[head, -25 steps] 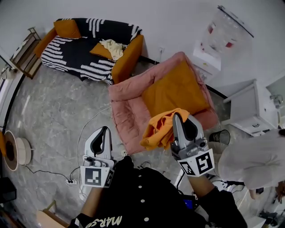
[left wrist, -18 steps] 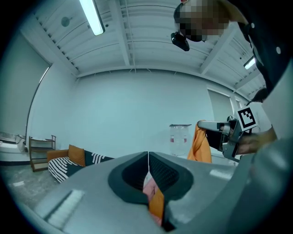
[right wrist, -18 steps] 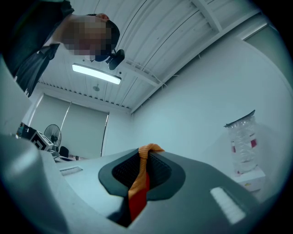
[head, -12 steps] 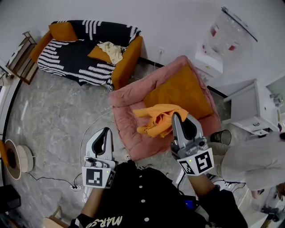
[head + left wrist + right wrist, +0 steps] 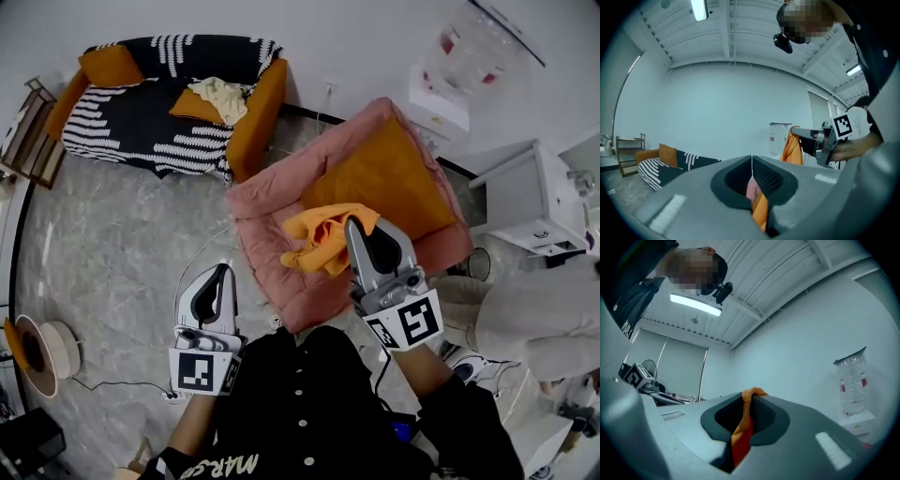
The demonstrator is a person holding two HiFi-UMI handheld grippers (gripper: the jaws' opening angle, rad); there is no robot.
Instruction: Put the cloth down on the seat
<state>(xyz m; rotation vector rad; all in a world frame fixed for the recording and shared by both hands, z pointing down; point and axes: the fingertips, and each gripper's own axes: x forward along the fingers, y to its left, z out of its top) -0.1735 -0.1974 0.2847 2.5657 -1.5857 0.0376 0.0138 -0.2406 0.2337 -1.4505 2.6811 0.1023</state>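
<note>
The right gripper (image 5: pixel 353 225) is clamped on the orange cloth (image 5: pixel 322 242), which hangs bunched over the near part of the pink seat (image 5: pixel 267 220) (only its own view shows the pinched fold). The left gripper (image 5: pixel 221 274), nearer and to the left, has its jaws together on nothing.

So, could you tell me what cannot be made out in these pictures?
- Head view: whether the orange cloth touches the pink seat or hangs above it; no depth from overhead.
- Right gripper view: the seat, out of sight below the right gripper.
- Left gripper view: only a sliver of seat shows past the shut left gripper.
</note>
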